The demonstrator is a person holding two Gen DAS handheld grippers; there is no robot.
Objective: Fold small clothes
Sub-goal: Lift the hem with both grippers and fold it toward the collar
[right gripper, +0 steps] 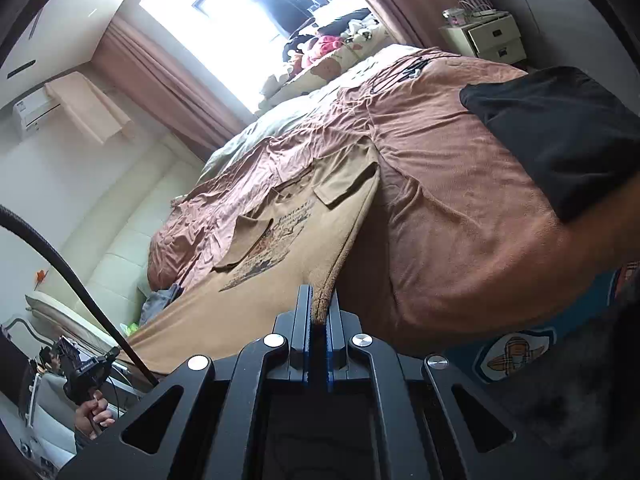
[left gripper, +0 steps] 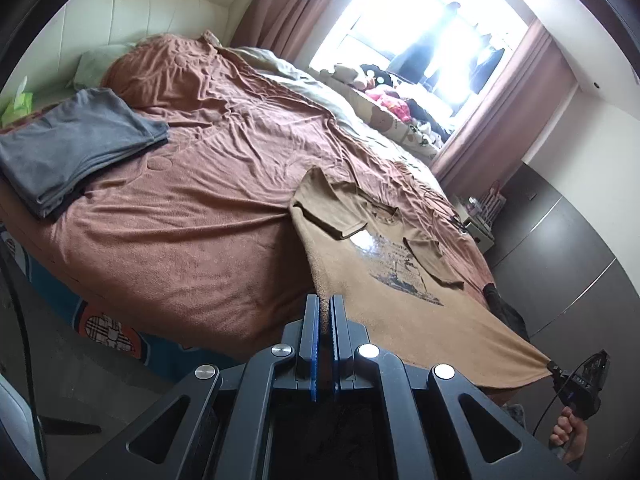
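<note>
A tan T-shirt (left gripper: 380, 280) with a dark print lies face up on the bed, both short sleeves folded in over its chest. Its lower hem is lifted off the bed and stretched between the two grippers. My left gripper (left gripper: 324, 300) is shut on one hem corner. In the left wrist view, my right gripper (left gripper: 551, 365) pinches the other corner at the far right, with a hand (left gripper: 568, 428) on its handle. The right wrist view shows the right gripper (right gripper: 320, 300) shut on a bunched hem corner of the T-shirt (right gripper: 280, 280). The left gripper (right gripper: 115, 353) holds the far corner at lower left.
A brown wrinkled bedspread (left gripper: 200, 220) covers the bed. A folded grey stack (left gripper: 76, 148) lies at its left, and a black garment (right gripper: 560, 132) lies by its right edge. Plush toys and clothes (left gripper: 384, 96) pile up under the window. A white nightstand (right gripper: 492, 36) stands beyond the bed.
</note>
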